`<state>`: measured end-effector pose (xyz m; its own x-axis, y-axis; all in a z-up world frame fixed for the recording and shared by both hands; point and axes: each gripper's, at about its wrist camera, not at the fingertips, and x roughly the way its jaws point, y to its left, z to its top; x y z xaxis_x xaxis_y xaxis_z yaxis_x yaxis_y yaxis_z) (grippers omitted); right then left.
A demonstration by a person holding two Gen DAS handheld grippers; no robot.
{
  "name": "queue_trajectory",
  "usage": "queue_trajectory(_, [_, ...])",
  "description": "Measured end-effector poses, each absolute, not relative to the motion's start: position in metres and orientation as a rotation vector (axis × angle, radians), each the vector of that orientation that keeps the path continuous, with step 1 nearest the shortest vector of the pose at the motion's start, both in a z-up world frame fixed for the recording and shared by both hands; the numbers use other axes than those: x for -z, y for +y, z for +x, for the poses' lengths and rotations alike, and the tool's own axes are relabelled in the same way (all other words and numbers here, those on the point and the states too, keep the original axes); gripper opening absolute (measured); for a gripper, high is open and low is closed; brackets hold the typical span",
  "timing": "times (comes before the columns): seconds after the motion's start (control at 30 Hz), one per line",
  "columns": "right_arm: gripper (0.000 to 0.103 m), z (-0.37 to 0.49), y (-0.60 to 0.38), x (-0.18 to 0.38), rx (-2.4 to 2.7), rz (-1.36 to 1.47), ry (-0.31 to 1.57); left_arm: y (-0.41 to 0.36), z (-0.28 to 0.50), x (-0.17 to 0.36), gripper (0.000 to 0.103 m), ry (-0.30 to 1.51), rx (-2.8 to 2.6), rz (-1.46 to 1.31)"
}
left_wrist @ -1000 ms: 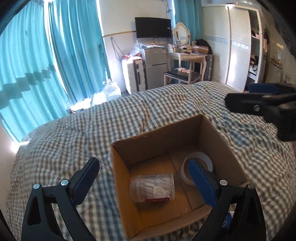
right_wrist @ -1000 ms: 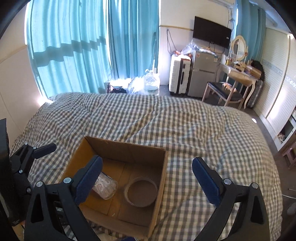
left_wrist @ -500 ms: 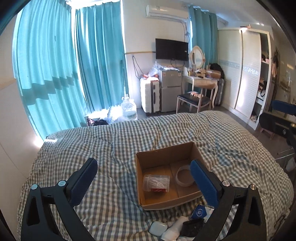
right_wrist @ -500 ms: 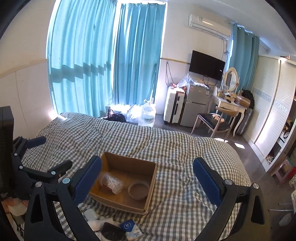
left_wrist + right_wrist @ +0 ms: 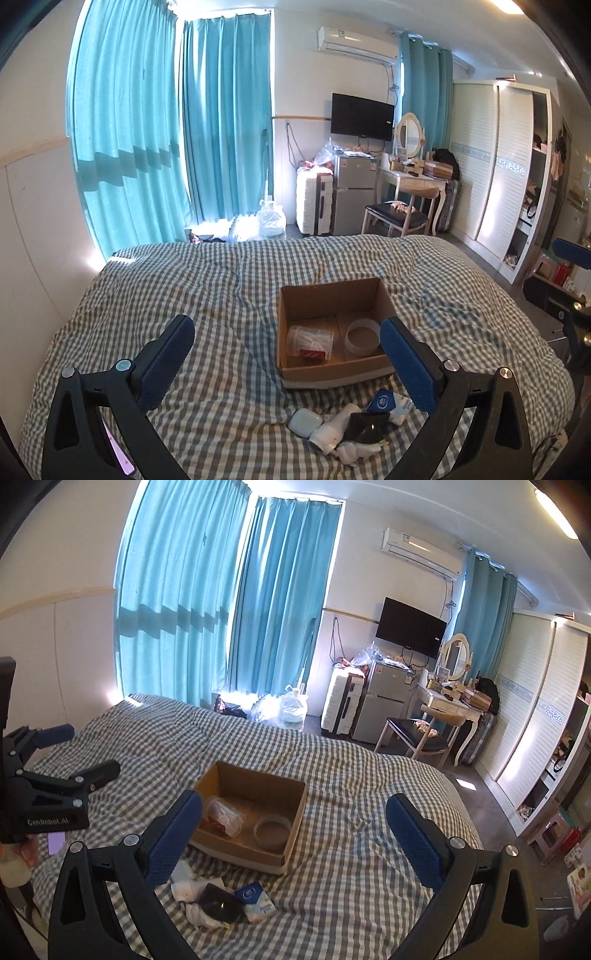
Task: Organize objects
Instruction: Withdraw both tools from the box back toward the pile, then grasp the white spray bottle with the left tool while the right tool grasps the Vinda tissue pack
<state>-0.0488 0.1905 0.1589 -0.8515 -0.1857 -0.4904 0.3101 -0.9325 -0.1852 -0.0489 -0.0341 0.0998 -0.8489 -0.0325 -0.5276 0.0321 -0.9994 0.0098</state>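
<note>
Both grippers empty, jaws spread wide, held high over checked bed. Left gripper [image 5: 287, 363]: cardboard box [image 5: 334, 371] just ahead, holding clear jar [image 5: 309, 342] and tape roll [image 5: 362, 335]. Loose pile [image 5: 351, 424] below, unsorted, likely next; right gripper [image 5: 293, 836] beside.

Teal curtains [image 5: 177, 147] across the window wall, full height. Wall-mounted air conditioner [image 5: 356, 42] above a black television [image 5: 362, 116]. Below the television: white suitcase [image 5: 314, 205] beside a small grey refrigerator [image 5: 352, 195], touching or nearly so. White dressing table [image 5: 412, 181] with oval mirror [image 5: 408, 134], dark-seated chair [image 5: 395, 218] in front. White louvred wardrobe [image 5: 491, 166] at right, partly open. Water jug [image 5: 293, 709] on floor beneath curtains.
</note>
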Motion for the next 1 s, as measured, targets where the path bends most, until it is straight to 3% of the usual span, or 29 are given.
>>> queue_trajectory(0.2, [0.100, -0.048, 0.192, -0.102, 2.741, 0.775, 0.382, -0.021, -0.035, -0.054, 0.103, -0.033, 2.946, 0.853])
queue_trajectory(0.63, [0.100, -0.087, 0.196, 0.041, 2.621, 1.062, 0.415, -0.019, -0.067, 0.096, 0.103, 0.032, 2.846, 1.181])
queue_trajectory(0.83, [0.100, -0.110, 0.195, 0.075, 2.588, 1.144, 0.455, -0.014, -0.084, 0.127, 0.103, -0.014, 2.801, 1.338])
queue_trajectory(1.0, [0.100, -0.124, 0.200, 0.097, 2.533, 1.213, 0.444, -0.005, -0.093, 0.150, 0.095, -0.063, 2.776, 1.484])
